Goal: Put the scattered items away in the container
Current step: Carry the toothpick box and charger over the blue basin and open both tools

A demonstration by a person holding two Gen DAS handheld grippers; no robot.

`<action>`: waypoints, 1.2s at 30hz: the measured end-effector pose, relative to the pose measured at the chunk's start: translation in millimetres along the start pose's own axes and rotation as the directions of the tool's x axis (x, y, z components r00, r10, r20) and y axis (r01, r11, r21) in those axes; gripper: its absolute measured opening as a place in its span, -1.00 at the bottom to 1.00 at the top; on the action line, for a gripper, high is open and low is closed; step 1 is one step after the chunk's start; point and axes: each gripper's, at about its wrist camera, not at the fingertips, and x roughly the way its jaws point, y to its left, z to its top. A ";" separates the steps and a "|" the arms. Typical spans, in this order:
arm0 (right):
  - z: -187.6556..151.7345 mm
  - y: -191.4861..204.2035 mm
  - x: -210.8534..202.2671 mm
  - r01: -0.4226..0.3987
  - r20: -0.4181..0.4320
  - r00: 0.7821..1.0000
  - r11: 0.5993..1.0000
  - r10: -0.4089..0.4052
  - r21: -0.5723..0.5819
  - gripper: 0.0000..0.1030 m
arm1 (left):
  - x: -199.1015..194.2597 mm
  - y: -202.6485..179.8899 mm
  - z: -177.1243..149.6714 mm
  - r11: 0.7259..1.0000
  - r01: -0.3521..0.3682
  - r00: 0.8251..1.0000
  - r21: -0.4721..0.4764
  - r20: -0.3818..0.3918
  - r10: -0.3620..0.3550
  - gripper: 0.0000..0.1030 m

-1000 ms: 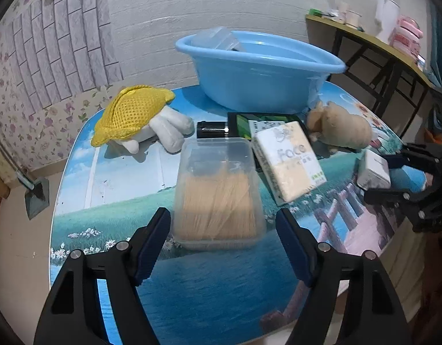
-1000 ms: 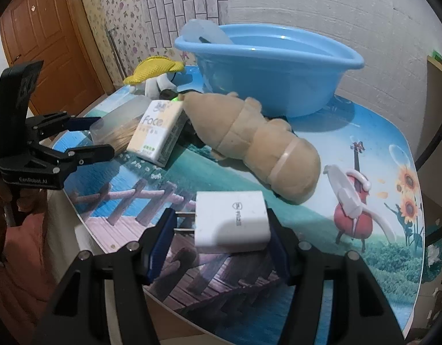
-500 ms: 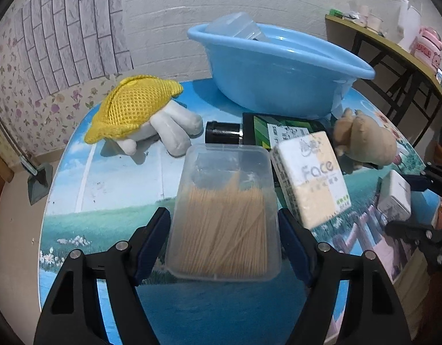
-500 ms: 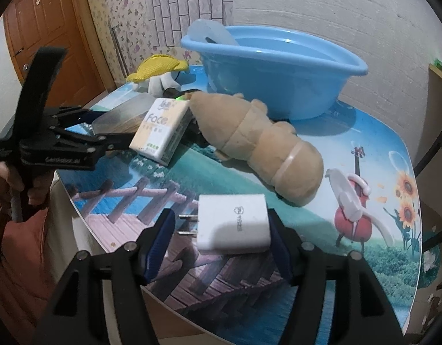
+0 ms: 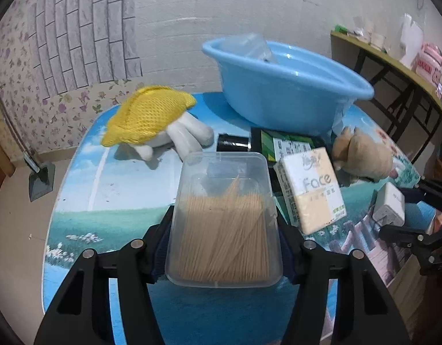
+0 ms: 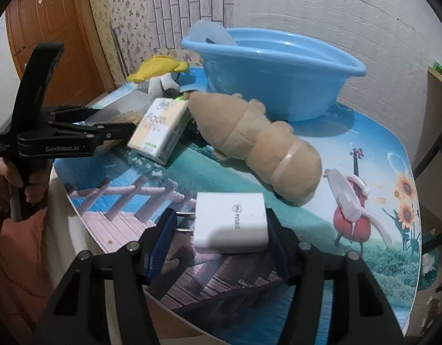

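A clear plastic box of toothpicks [image 5: 225, 189] lies on the picture-printed table [image 5: 111, 218]. My left gripper [image 5: 223, 238] is closing on it, and both pads press on its sides. A white charger plug [image 6: 231, 221] sits near the table's front edge. My right gripper [image 6: 220, 225] is closing on it: one pad is on its body, the other against its prongs. The blue basin [image 5: 278, 106] stands at the back with a clear plastic piece [image 5: 249, 46] leaning in it. In the right wrist view the left gripper [image 6: 114, 130] is at the left, held by a hand [image 6: 8, 172].
Near the basin lie a "Face" tissue pack [image 5: 310, 189], a tan plush toy [image 6: 255, 143], a yellow mesh item on white plush [image 5: 147, 115], a black-green box [image 5: 287, 143] and a white clip [image 6: 347, 192]. A shelf [image 5: 393, 63] stands to the right.
My left gripper came forward around the toothpick box, and its jaws narrowed until they pressed on the box's sides. The right gripper stayed in place around the charger.
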 end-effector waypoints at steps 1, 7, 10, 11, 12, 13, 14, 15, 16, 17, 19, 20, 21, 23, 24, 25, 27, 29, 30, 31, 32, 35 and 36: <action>0.1 -0.3 -1.0 -0.007 0.007 1.000 1.000 0.007 0.003 0.16 | -4.0 0.7 0.2 1.000 -0.002 1.000 -0.006 0.007 0.002 0.17; 9.5 -1.0 -14.9 -0.037 0.089 0.995 0.999 0.036 0.014 0.16 | -26.0 0.9 2.8 1.000 -0.011 0.999 -0.023 0.038 0.012 0.17; 19.2 -0.6 -22.8 -0.039 0.122 0.992 0.999 0.038 0.012 0.16 | -38.5 -1.0 9.4 1.000 -0.012 0.998 -0.015 0.061 0.013 0.17; 22.9 -1.1 -25.9 -0.039 0.137 0.990 0.999 0.038 0.009 0.16 | -43.0 -2.5 12.2 1.000 -0.011 0.997 -0.011 0.073 0.012 0.17; 26.1 -1.4 -28.5 -0.038 0.149 0.988 0.999 0.036 0.005 0.16 | -47.9 -3.8 15.9 1.000 -0.009 0.996 -0.008 0.087 0.010 0.17; 28.8 -1.8 -30.8 -0.035 0.161 0.986 0.999 0.034 0.002 0.16 | -52.5 -5.6 20.4 1.000 -0.005 0.995 -0.002 0.099 0.005 0.17; 31.7 -2.4 -33.1 -0.033 0.168 0.985 0.999 0.033 0.000 0.16 | -56.9 -8.1 25.5 1.000 -0.002 0.994 0.007 0.110 0.002 0.17; 36.4 -4.0 -35.4 -0.035 0.181 0.983 0.999 0.034 0.003 0.16 | -59.7 -10.0 29.6 1.000 -0.002 0.993 0.012 0.120 0.000 0.17; 39.8 -5.6 -38.1 -0.043 0.191 0.981 0.999 0.040 0.013 0.15 | -63.3 -13.0 34.8 1.000 0.000 0.991 0.019 0.135 -0.002 0.17; 43.3 -7.9 -40.1 -0.056 0.202 0.978 0.998 0.050 0.026 0.15 | -66.6 -15.7 39.2 1.000 0.004 0.989 0.025 0.151 -0.008 0.17; 49.4 -10.2 -43.1 -0.071 0.220 0.974 0.997 0.062 0.032 0.16 | -70.8 -20.8 49.8 0.999 0.023 0.984 0.034 0.178 -0.029 0.17; 51.9 -9.3 -45.0 -0.061 0.227 0.972 0.998 0.054 0.027 0.16 | -71.2 -23.2 53.2 0.999 0.033 0.982 0.037 0.183 -0.040 0.17; 54.8 -9.3 -44.9 -0.049 0.229 0.972 0.999 0.042 0.022 0.15 | -70.4 -25.9 57.6 0.998 0.044 0.981 0.040 0.186 -0.051 0.17; 60.7 -11.2 -45.0 -0.031 0.234 0.972 0.999 0.023 0.030 0.16 | -66.9 -31.7 64.7 0.998 0.050 0.980 0.049 0.190 -0.059 0.17; 63.6 -13.3 -45.0 -0.037 0.239 0.971 0.999 0.026 0.040 0.16 | -64.6 -35.0 68.2 0.997 0.053 0.980 0.056 0.190 -0.063 0.17; 65.9 -16.1 -46.4 -0.046 0.248 0.968 0.998 0.032 0.050 0.15 | -62.1 -38.4 71.8 0.996 0.059 0.979 0.063 0.189 -0.070 0.17; 71.4 -21.9 -49.0 -0.060 0.268 0.963 0.996 0.040 0.065 0.15 | -56.7 -44.7 78.0 0.995 0.073 0.979 0.073 0.185 -0.085 0.17; 76.3 -25.5 -48.6 -0.045 0.267 0.963 0.997 0.025 0.067 0.15 | -50.7 -50.8 83.5 0.993 0.083 0.979 0.082 0.180 -0.096 0.17; 77.4 -26.8 -47.8 -0.036 0.267 0.964 0.997 0.016 0.069 0.15 | -46.9 -54.2 86.9 0.992 0.087 0.979 0.088 0.178 -0.102 0.17; 78.9 -29.1 -46.3 -0.029 0.265 0.964 0.997 0.009 0.072 0.15 | -44.1 -56.9 89.1 0.991 0.092 0.979 0.093 0.176 -0.107 0.17; 81.2 -32.5 -44.4 -0.026 0.263 0.965 0.997 0.004 0.078 0.15 | -40.9 -59.9 91.1 0.991 0.096 0.979 0.098 0.173 -0.112 0.17; 85.1 -39.0 -41.7 -0.023 0.265 0.964 0.995 -0.002 0.092 0.15 | -32.5 -67.5 97.8 0.988 0.104 0.979 0.111 0.163 -0.121 0.17; 87.2 -42.1 -40.1 -0.019 0.267 0.964 0.995 -0.007 0.097 0.15 | -29.1 -69.6 100.5 0.988 0.107 0.979 0.115 0.160 -0.124 0.17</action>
